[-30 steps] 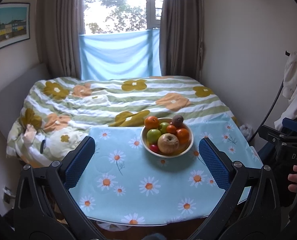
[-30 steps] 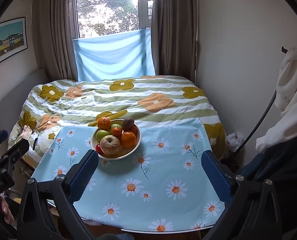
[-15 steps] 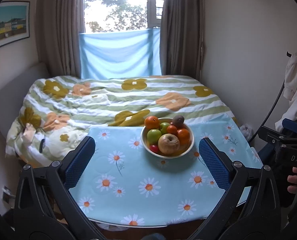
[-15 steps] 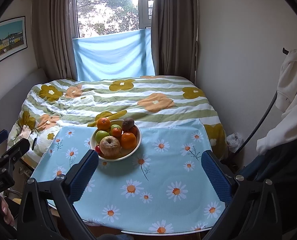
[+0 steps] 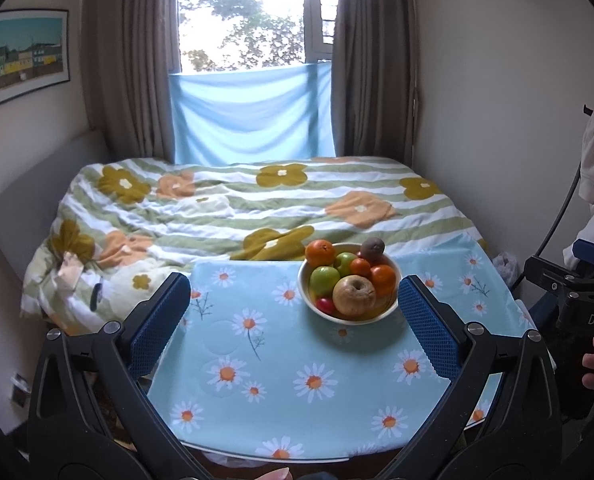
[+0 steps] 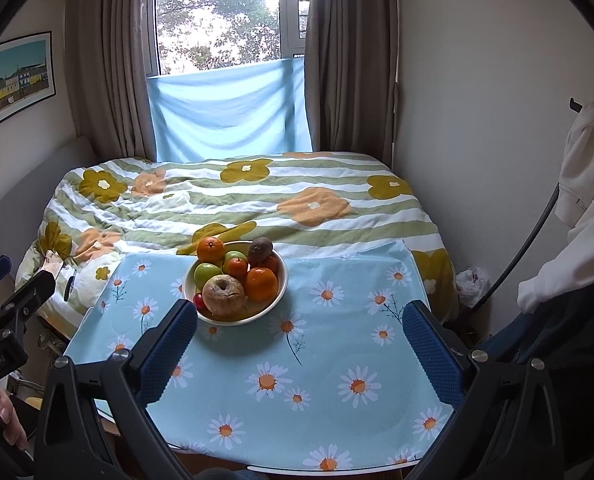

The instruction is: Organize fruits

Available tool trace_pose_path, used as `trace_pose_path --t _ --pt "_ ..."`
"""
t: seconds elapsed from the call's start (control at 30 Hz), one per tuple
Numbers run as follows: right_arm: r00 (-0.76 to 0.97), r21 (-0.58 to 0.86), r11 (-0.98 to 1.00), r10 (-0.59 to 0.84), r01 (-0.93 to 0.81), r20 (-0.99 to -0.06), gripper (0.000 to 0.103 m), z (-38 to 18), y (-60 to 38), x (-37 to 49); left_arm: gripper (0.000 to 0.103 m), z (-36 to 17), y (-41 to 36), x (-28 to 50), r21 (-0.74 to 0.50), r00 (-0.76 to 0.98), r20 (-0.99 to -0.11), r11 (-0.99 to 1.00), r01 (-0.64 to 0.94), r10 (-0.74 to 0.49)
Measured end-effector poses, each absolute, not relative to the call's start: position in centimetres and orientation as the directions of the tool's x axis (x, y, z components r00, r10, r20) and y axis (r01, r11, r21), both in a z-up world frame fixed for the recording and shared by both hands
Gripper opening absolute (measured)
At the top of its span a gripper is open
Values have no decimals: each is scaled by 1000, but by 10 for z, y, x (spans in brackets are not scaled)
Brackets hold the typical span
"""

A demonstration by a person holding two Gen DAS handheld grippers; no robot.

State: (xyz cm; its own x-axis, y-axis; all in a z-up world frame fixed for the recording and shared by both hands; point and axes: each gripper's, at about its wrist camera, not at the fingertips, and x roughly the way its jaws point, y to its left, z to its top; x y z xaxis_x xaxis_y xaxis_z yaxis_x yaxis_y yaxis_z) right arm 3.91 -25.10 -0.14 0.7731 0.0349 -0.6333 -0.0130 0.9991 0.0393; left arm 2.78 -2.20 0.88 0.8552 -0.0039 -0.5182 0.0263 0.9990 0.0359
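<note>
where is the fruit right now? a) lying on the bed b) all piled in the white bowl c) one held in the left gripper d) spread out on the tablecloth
b: every fruit sits piled in the white bowl, and both the left gripper and right gripper are open and empty.

The left tongs (image 5: pixel 293 312) are spread wide, their 2 blue pads (image 5: pixel 159 322) well apart and gripping nothing. The right tongs (image 6: pixel 299 344) are spread just as wide, also empty. Fingers (image 5: pixel 593 364) wrap the right handle.
</note>
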Motion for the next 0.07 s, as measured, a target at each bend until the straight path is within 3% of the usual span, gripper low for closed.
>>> trace_pose_path --t 0.07 --pt "773 40 999 35 -12 -633 102 -1 -251 39 103 9 -21 29 35 857 -515 999 24 -3"
